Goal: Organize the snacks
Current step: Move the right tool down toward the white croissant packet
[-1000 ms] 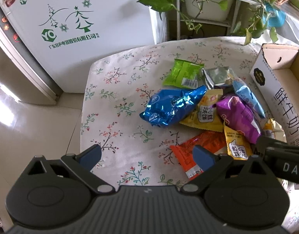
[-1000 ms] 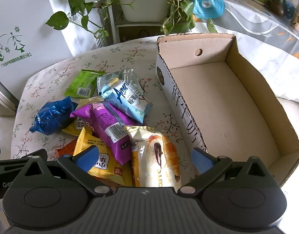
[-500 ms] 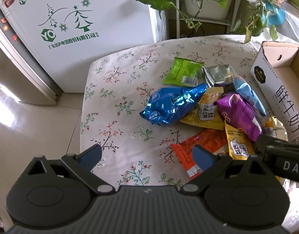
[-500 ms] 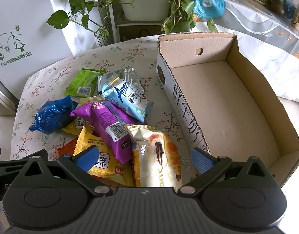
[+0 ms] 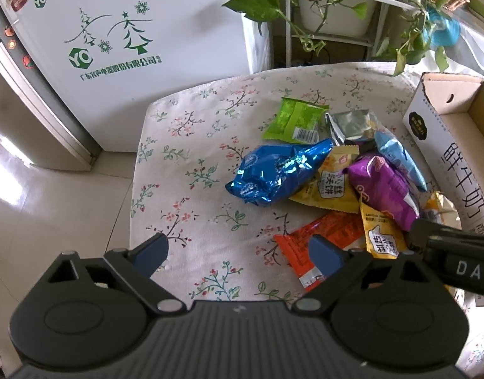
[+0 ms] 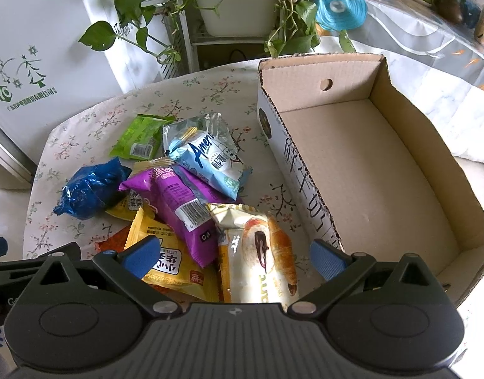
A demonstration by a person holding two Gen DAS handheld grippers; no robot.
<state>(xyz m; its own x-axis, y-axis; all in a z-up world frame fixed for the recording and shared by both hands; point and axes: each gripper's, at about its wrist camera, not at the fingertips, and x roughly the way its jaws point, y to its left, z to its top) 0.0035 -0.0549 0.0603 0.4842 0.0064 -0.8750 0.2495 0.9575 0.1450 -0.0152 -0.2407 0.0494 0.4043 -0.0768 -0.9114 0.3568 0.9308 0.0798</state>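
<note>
Left claw: the left gripper is held wide apart above the near edge of the table, and nothing is held between its blue pads.
Right claw: the right gripper is also spread wide, low over the near end of the snack pile, and nothing is gripped.
Seen only by the left camera: the orange packet is shown almost whole at the near edge of the pile, and part of the right claw's black body is seen at the right side.
Seen only by the right camera: the bare inside of the cardboard box is shown, and the croissant packet is seen lying between the claw's fingers, just beside the box wall.
Snacks: a loose pile is laid in the middle of the table, left of the box. The blue foil bag is at the left edge of the pile, the green packet at the far edge, and the purple packet is laid across the yellow packet.
Box: it is set along the right edge of the table.
</note>
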